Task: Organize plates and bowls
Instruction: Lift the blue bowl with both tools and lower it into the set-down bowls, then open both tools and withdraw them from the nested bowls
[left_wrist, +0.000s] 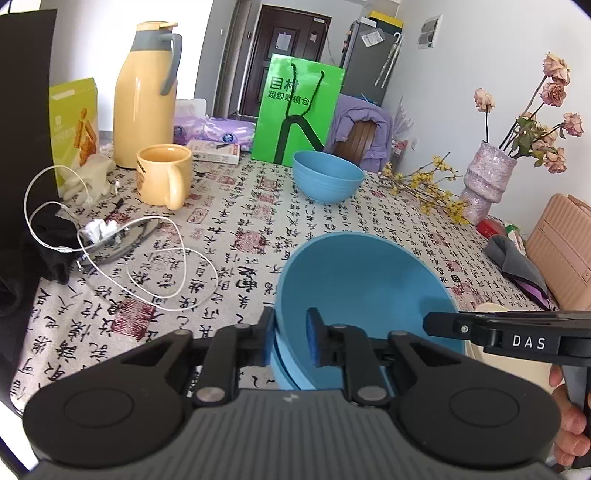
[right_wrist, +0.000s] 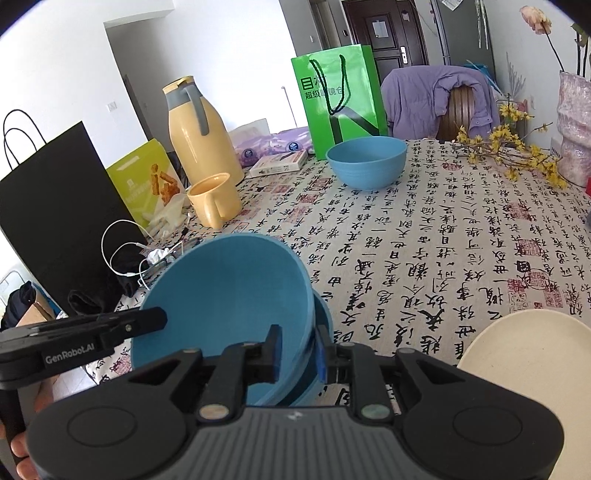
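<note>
Both grippers straddle the tilted blue bowl's rim.

Your left gripper (left_wrist: 290, 338) and right gripper (right_wrist: 298, 352) stand slightly spread, pads either side of the blue bowl (left_wrist: 364, 291), which leans in a lower bowl (right_wrist: 321, 354). It looks light, stiff and slick: grip the thin rim squarely. A cream plate (right_wrist: 524, 354) lies rightward; another bowl (left_wrist: 327, 175) lies far ahead.

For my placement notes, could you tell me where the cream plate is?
The cream plate lies at the table's near edge, lower right in the right wrist view, just right of the stacked blue bowls.
</note>
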